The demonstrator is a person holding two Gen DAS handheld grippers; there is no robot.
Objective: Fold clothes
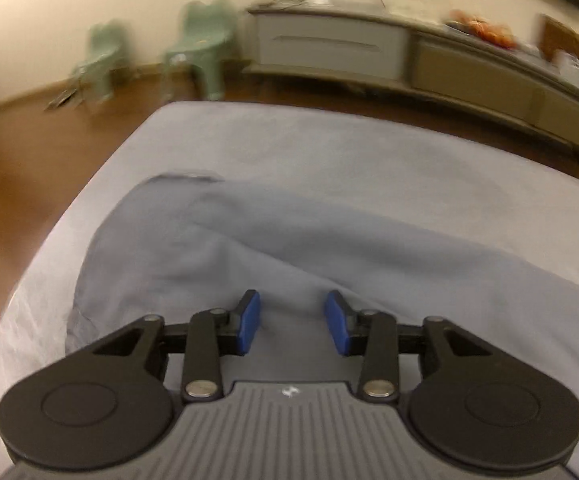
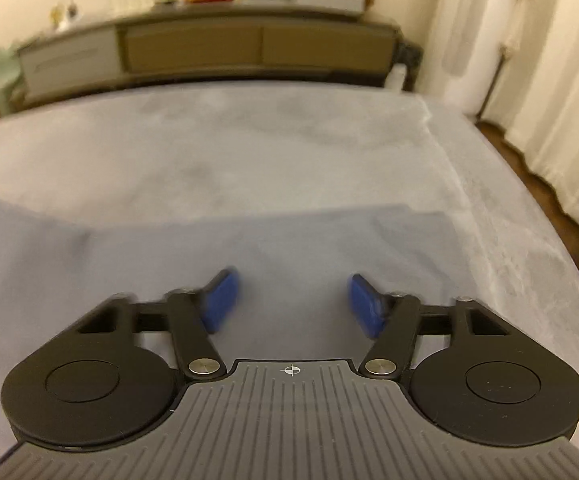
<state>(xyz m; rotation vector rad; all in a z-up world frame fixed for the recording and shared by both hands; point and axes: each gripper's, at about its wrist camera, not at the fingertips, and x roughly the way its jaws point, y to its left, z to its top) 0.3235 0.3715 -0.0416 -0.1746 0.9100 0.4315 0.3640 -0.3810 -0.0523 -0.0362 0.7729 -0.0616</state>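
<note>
The left gripper (image 1: 293, 322) was open, with a clear gap between its two blue pads (image 1: 249, 322), and nothing was held between them. It hung just over a blue-grey piece of clothing (image 1: 289, 240), but the picture did not show if the pads touched the cloth. The right gripper (image 2: 292, 306) was open too, with its blue pads spread even wider, and it held nothing. Under it lay the same piece of clothing (image 2: 169, 248), flatter on this side, with a straight far edge and a square corner toward the right. The clothing lay spread on a bed with a pale grey sheet (image 1: 329, 148). In the left view the cloth had soft bumps and one long fold, and its far left end was rounded, with a thin dark edge. Past the bed was a brown wood floor (image 1: 17, 152). Two small green chairs (image 1: 199, 52) stood by the wall (both looked blurry). A long low cabinet (image 1: 369, 46) ran along the far wall, with jars and something orange on top, too blurry to name. In the right view pale curtains (image 2: 561, 80) hung at the right side.
</note>
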